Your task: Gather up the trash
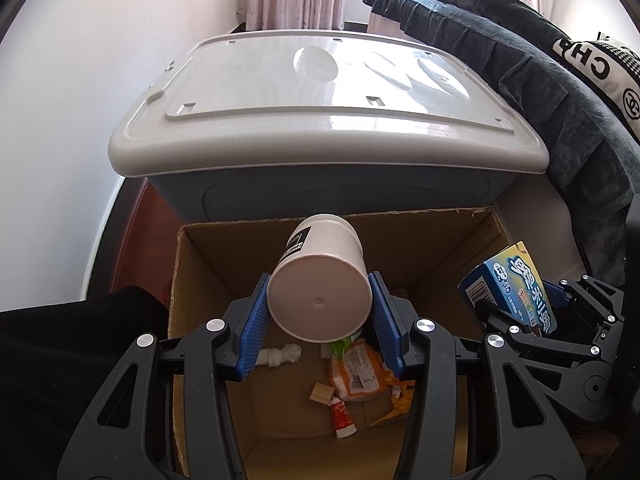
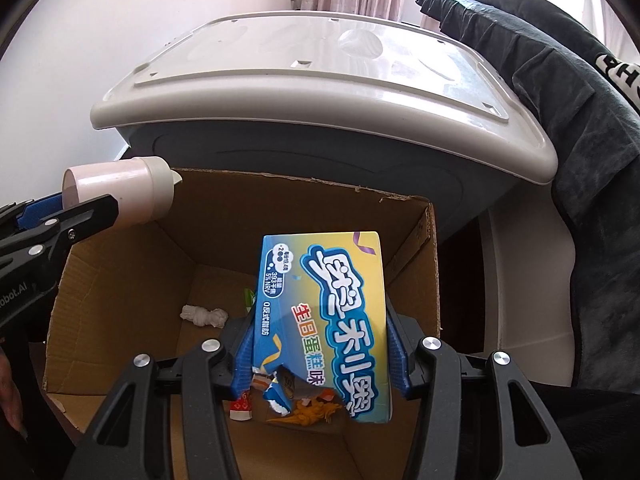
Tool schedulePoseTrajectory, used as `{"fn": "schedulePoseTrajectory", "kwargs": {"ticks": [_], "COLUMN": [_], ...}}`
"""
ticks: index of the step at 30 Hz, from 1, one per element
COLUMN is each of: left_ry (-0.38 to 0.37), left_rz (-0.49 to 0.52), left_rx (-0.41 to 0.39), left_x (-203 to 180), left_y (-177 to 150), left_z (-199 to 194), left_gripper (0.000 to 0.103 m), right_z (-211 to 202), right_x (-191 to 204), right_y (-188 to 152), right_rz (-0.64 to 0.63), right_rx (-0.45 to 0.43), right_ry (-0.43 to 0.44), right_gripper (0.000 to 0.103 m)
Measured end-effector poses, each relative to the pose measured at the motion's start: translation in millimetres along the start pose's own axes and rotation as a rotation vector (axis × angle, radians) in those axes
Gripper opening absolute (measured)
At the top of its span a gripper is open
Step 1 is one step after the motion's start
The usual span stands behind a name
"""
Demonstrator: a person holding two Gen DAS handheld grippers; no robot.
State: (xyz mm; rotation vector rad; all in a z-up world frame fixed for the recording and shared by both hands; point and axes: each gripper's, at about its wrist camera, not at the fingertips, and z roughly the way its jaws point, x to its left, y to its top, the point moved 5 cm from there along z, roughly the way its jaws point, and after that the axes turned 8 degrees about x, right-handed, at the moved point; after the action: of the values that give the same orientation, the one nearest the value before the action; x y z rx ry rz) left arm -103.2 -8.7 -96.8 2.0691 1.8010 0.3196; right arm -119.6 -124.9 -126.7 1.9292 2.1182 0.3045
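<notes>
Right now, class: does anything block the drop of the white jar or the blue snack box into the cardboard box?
Nothing visible does. The left claw holds the white jar and the right claw the blue snack box above the open cardboard box; only trash lies on its bottom.

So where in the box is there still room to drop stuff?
Bare floor lies on the left side of the box, around the tissue. The right-hand floor is crowded with wrappers and a small tube.
</notes>
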Motion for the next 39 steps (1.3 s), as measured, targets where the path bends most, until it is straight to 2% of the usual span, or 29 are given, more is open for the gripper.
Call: {"fn": "schedulePoseTrajectory", "kwargs": {"ticks": [15, 20, 24, 28, 33, 39], "left_ry": [0.006, 0.005, 0.01, 0.016, 0.024, 0.022], "left_rz": [-0.008, -0.018, -0.025, -0.031, -0.034, -0.04], "left_rx": [-0.001, 0.002, -0.001, -0.029, -0.057, -0.082], "left_x": [3, 6, 8, 8, 9, 10], "left_y": [0, 1, 2, 5, 9, 17], "left_z": [1, 2, 1, -6, -14, -23], "left_gripper": [0.047, 0.047, 0.047, 0.049, 0.058, 0.06], "right_z": [0, -1, -3, -9, -20, -31], "right_x": [-2, 0, 0, -1, 0, 6], "right_y": [1, 3, 3, 5, 9, 14], "right_rz": [0.023, 0.02, 0.027, 0.037, 0.042, 0.019], "right_rx": [0.001, -0.007, -0.017, -0.051, -0.108, -0.161], "right_ry": [0.016, 0.015, 0.013, 0.023, 0.057, 0.06], "right_gripper": [0.053, 0.062, 0.075, 0.083, 0.087, 0.09]}}
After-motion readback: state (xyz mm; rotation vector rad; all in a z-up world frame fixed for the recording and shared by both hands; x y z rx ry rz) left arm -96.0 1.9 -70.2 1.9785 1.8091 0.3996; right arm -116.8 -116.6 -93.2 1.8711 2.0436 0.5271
